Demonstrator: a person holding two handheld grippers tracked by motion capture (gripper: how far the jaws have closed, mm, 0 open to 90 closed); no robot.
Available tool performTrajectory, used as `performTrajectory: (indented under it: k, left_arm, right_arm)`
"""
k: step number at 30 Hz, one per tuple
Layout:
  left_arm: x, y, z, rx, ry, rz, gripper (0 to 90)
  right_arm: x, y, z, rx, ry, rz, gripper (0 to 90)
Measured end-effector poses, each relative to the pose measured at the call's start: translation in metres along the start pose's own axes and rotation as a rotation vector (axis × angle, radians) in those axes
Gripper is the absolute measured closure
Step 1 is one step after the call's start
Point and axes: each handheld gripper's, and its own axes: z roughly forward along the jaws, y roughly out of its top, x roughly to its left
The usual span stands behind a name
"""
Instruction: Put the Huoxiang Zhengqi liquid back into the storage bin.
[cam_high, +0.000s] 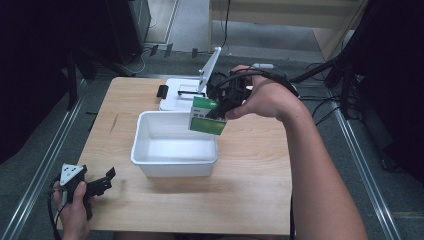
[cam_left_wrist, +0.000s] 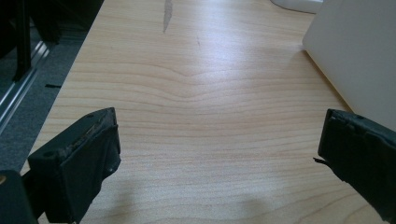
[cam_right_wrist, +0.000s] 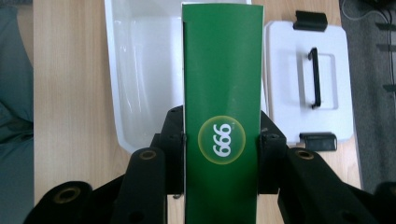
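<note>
A pale wood-grain table (cam_high: 250, 180) bore a smooth white plastic tub (cam_high: 175, 160), rectangular and empty, with a flat white lid (cam_right_wrist: 306, 70) with black clasps lying just beyond it. The right gripper (cam_high: 226, 97) clenched a glossy green carton (cam_high: 207, 116) by its narrow sides, held over the tub's far right corner, its long axis running away from the jaws toward the tub; a downward release seemed likely. The left gripper (cam_high: 100, 182) rested at the near left corner, jaws spread, grasping nothing.
</note>
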Motion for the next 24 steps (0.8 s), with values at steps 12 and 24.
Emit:
performTrajectory:
  k: [12,24]
  left_arm:
    - [0.000,0.000,0.000,-0.005,-0.003,-0.002,0.0]
    - [0.001,0.000,0.000,0.001,-0.006,-0.008,0.0]
  right_arm:
    - [0.003,0.020,0.025,0.006,0.037,-0.058,64.5]
    - [0.001,0.012,0.048,0.050,0.055,-0.042,64.5]
